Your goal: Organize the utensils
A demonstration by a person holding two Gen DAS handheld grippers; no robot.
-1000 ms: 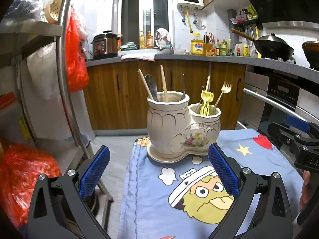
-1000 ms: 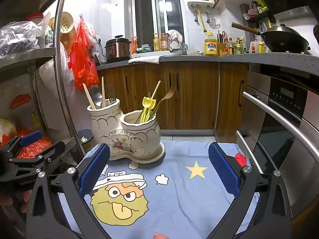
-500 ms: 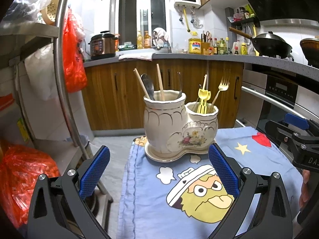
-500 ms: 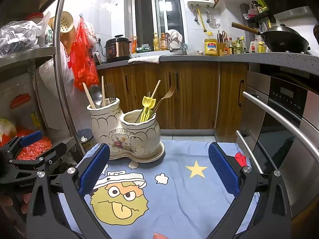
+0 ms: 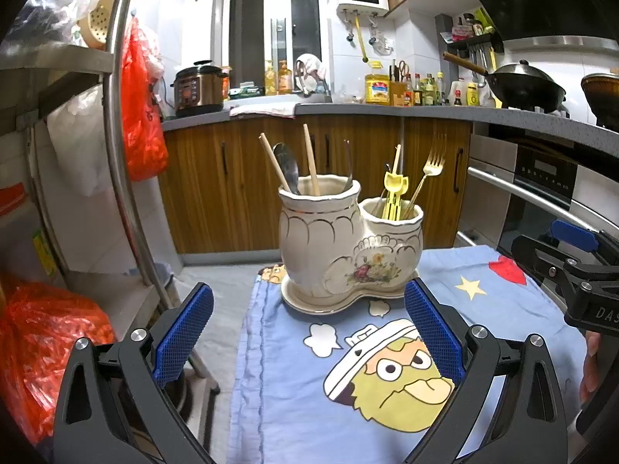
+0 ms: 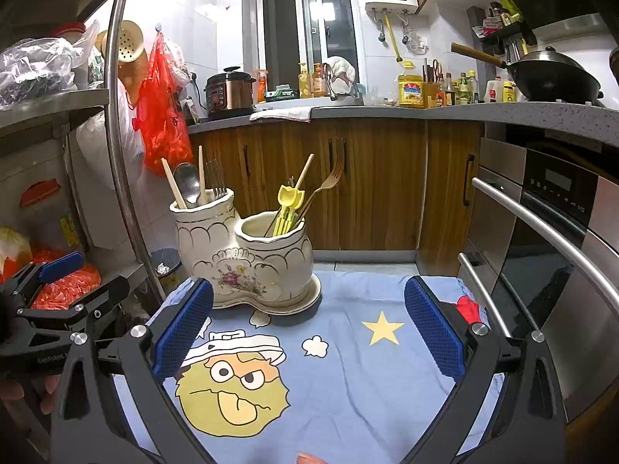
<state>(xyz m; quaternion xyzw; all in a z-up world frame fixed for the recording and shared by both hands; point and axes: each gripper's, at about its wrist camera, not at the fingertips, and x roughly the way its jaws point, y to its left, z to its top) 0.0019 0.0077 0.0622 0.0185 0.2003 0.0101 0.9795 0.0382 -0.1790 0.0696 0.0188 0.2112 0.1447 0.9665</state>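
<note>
A cream ceramic double utensil holder stands on its saucer at the far end of a blue cartoon cloth. Its tall pot holds chopsticks, a steel spoon and a fork. Its low pot holds yellow picks, a chopstick and a gold fork. The holder also shows in the right wrist view. My left gripper is open and empty, just short of the holder. My right gripper is open and empty over the cloth, right of the holder.
A steel rack post and red bags stand at the left. An oven with a bar handle lies at the right. Wooden cabinets under a counter stand behind the table.
The left gripper view has shifted slightly, bringing the holder a little higher and more to the left in frame. The right gripper has stayed still. Both stay open.
</note>
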